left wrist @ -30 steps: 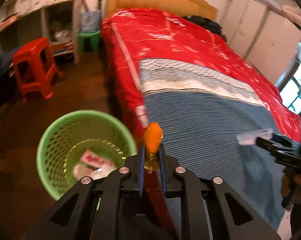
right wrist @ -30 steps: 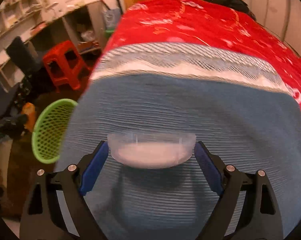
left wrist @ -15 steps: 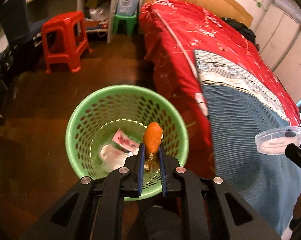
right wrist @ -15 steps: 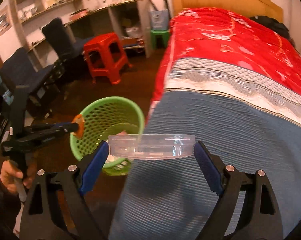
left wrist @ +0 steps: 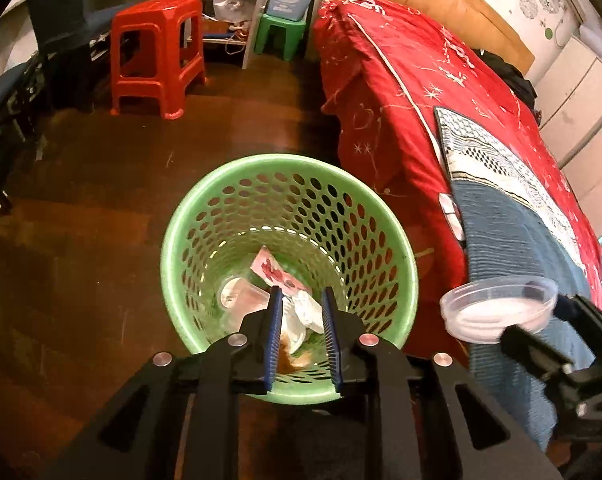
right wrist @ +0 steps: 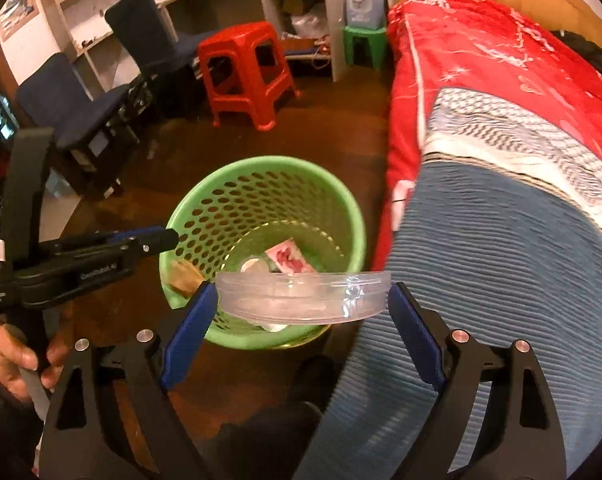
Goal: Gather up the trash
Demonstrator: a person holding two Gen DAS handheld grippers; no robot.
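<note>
A green perforated trash basket (left wrist: 381, 240) stands on the floor beside the bed; it also shows in the right wrist view (right wrist: 341, 200). My left gripper (left wrist: 299, 300) is open and empty above the basket. An orange scrap (left wrist: 291, 358) falls inside the basket, blurred; it also shows in the right wrist view (right wrist: 185, 276). Other trash lies at the basket's bottom: a pink wrapper (left wrist: 279, 272), a clear cup (left wrist: 237, 294). My right gripper (right wrist: 301, 292) is shut on a clear plastic lid (right wrist: 301, 294), held by the basket's near rim at the bed edge; the lid also shows in the left wrist view (left wrist: 499, 306).
The bed (left wrist: 441, 92) with red cover and a blue-grey blanket (right wrist: 501, 280) is on the right. A red stool (left wrist: 157, 52), a green stool (left wrist: 281, 34), dark chairs (right wrist: 81, 100) and shelves stand beyond on the brown floor (left wrist: 81, 240).
My left gripper has opened and let go of the orange scrap, which drops into the basket. My right gripper has carried the lid off the bed toward the basket.
</note>
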